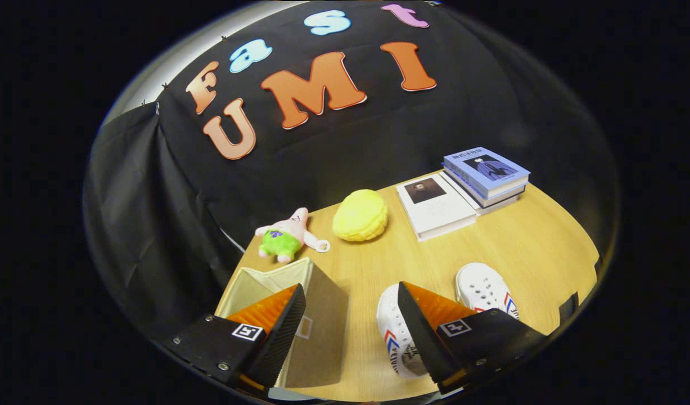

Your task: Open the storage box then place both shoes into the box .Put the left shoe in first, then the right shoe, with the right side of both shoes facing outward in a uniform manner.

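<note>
At the bottom of the frame the gripper [351, 318] hangs over the wooden worktop [491, 247] with its fingers spread wide and nothing between them, the storage box [300, 315], tan fabric with its top open and pale lining showing, lying under the left finger at lower left. Two white perforated shoes [482, 289] with red and blue stripes lie at lower right, one partly under the right finger. Farther back sit a pink star-shaped plush toy [285, 233], a yellow round plush [360, 215] and stacked books [463, 191]; their print is too small to read.
</note>
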